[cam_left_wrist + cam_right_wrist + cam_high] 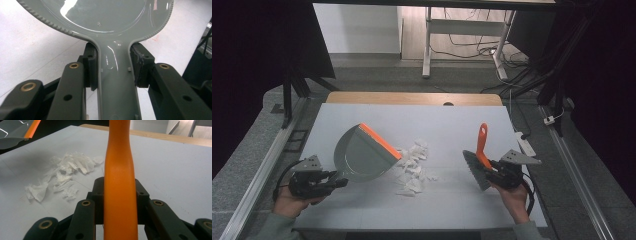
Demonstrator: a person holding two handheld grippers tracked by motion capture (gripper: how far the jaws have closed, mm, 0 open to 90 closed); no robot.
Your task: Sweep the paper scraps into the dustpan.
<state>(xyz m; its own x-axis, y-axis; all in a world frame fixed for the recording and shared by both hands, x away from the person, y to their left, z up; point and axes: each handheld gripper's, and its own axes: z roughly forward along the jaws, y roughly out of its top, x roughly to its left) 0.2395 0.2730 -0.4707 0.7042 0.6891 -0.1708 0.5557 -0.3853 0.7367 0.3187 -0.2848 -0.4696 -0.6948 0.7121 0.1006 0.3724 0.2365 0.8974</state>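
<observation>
Gripping near the front edge of the tabletop, the left gripper (pixel 338 183) is clamped on the grey dustpan's (pixel 362 154) stiff, slick handle, and the right gripper (pixel 493 170) is clenched on the orange brush (pixel 481 150) handle, bristles toward the middle. Between them the torn white paper scraps (pixel 413 167) lie in a loose heap; they look feather-light and liable to scatter, so sweep gently. Beyond, the far edge is bare wood.

Dustpan (pixel 105 17) pan cut off at twelve o'clock in the left gripper view, its orange lip out of frame, brush (pixel 120 182) handle cut off at twelve and six o'clock in the right gripper view, bristles unseen there, paper scraps (pixel 414 167) too small to count from the high view
</observation>
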